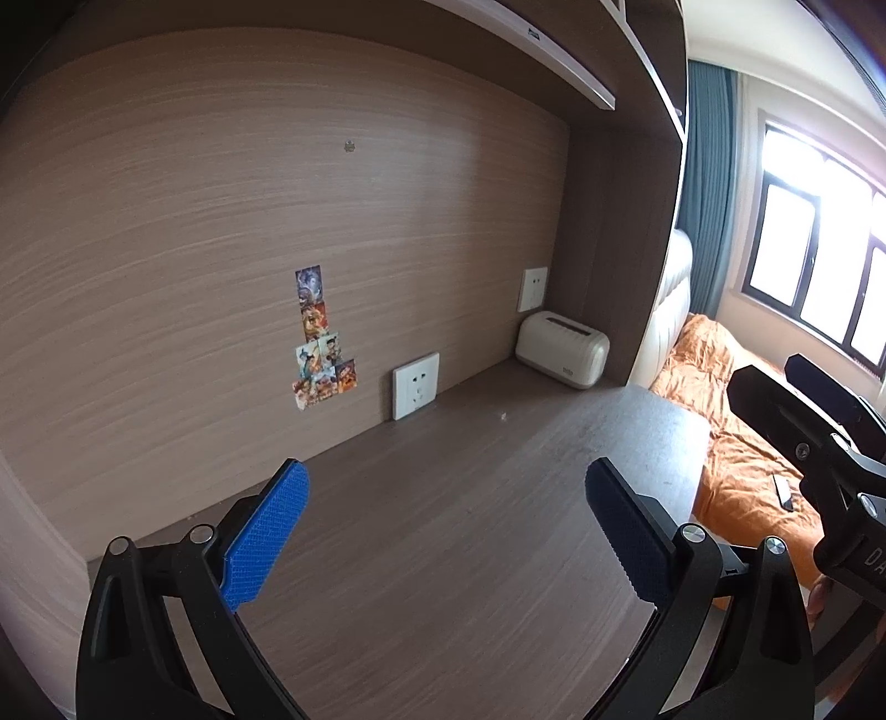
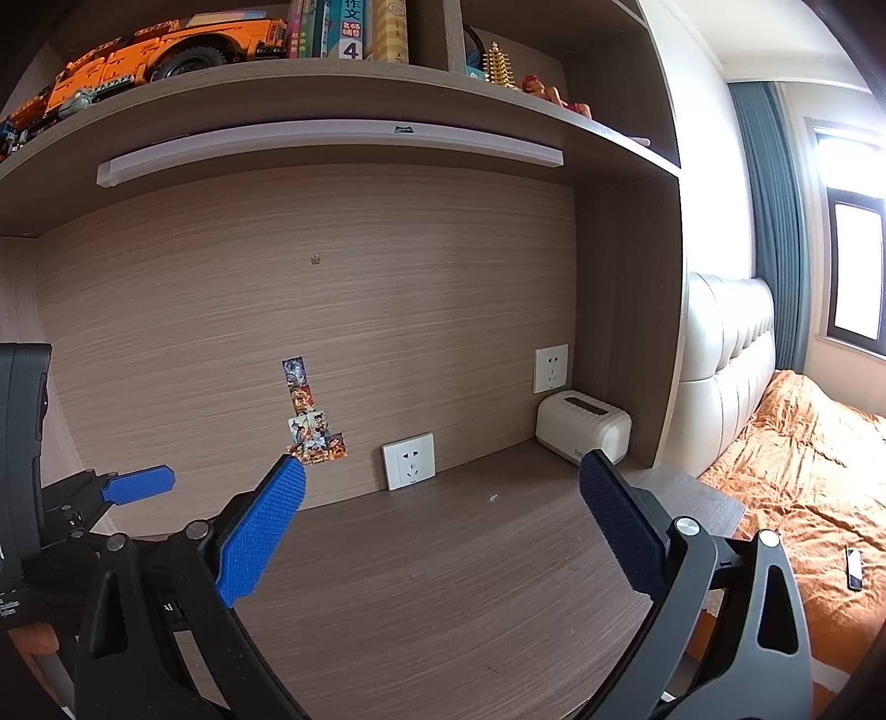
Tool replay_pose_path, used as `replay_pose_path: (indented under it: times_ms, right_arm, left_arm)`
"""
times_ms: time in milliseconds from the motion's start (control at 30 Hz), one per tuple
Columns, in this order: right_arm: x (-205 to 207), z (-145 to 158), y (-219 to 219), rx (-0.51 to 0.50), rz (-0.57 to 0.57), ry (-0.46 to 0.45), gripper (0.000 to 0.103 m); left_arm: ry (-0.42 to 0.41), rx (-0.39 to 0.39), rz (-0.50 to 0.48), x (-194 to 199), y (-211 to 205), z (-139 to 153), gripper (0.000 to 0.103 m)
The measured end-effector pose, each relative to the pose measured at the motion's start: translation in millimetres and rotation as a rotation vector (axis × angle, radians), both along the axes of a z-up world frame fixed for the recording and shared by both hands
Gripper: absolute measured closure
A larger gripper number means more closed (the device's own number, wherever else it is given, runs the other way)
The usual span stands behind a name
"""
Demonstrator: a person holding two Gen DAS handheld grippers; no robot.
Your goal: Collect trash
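Note:
A tiny white scrap lies on the dark wooden desk, near the back wall; it shows in the right wrist view too as a white scrap. No other loose litter is visible. My left gripper hovers over the desk's front half, open, with nothing between its blue pads. My right gripper is beside it, also open and holding nothing. The scrap lies well ahead of both. In the right wrist view, one blue finger of the left gripper pokes in from the left.
A cream rounded box sits in the desk's back right corner below a wall socket. A second socket and stickers are on the back panel. Shelves overhead hold an orange toy truck. A bed with an orange blanket lies to the right.

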State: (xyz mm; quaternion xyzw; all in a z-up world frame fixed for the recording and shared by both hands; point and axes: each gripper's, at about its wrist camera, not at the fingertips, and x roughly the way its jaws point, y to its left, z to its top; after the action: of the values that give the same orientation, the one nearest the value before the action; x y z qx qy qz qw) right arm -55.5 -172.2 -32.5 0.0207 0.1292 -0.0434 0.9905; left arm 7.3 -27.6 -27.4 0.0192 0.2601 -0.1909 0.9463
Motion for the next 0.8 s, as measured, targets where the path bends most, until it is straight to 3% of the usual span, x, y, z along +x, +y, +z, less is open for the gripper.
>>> replay_pose_path:
  times_ms: [800]
  right_arm:
    - [0.0, -3.7, -14.8, 0.011, -0.02, 0.012, 0.004]
  left_arm:
    - [-0.054, 0.095, 0.032, 5.8, -21.8, -2.4, 0.005]
